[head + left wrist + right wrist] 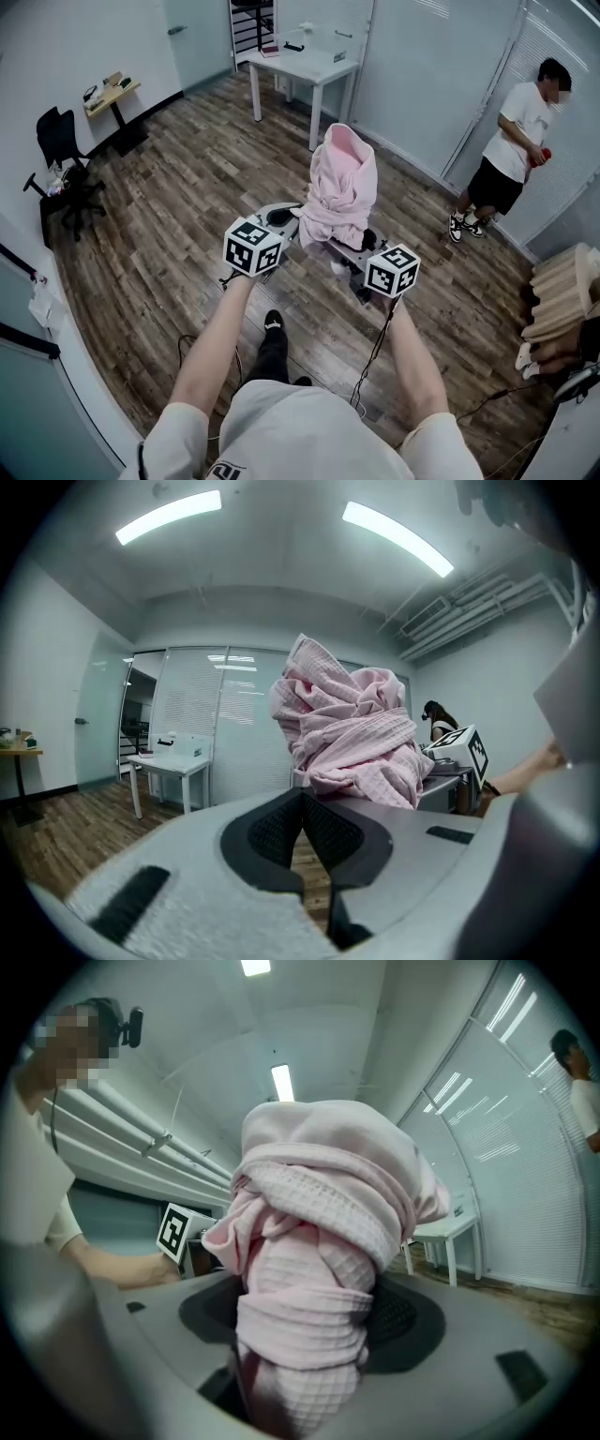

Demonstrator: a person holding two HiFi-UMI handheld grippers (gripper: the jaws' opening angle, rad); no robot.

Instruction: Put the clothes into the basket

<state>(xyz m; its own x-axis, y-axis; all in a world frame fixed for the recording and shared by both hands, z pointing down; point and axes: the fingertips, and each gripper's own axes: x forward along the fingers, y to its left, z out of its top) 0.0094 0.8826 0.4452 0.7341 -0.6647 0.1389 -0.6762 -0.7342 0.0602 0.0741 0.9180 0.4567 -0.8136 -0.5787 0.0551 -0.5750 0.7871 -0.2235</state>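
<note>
A pink waffle-weave garment [339, 187] stands bunched in a tall bundle above the wooden floor, between the two grippers. My right gripper [339, 246] is shut on its lower part; in the right gripper view the cloth [319, 1269] fills the wide gap between the jaws and hides the pads. My left gripper [284, 218] sits just left of the bundle. In the left gripper view its jaws [302, 799] meet at the tips, right under the garment's [352, 733] lower edge. Whether they pinch any cloth I cannot tell.
A white table [305, 66] stands ahead by the glass wall. A person [511, 150] stands at the right. A black office chair [66, 159] is at the left, a stack of cardboard [562, 300] at the right edge. Cables trail on the floor.
</note>
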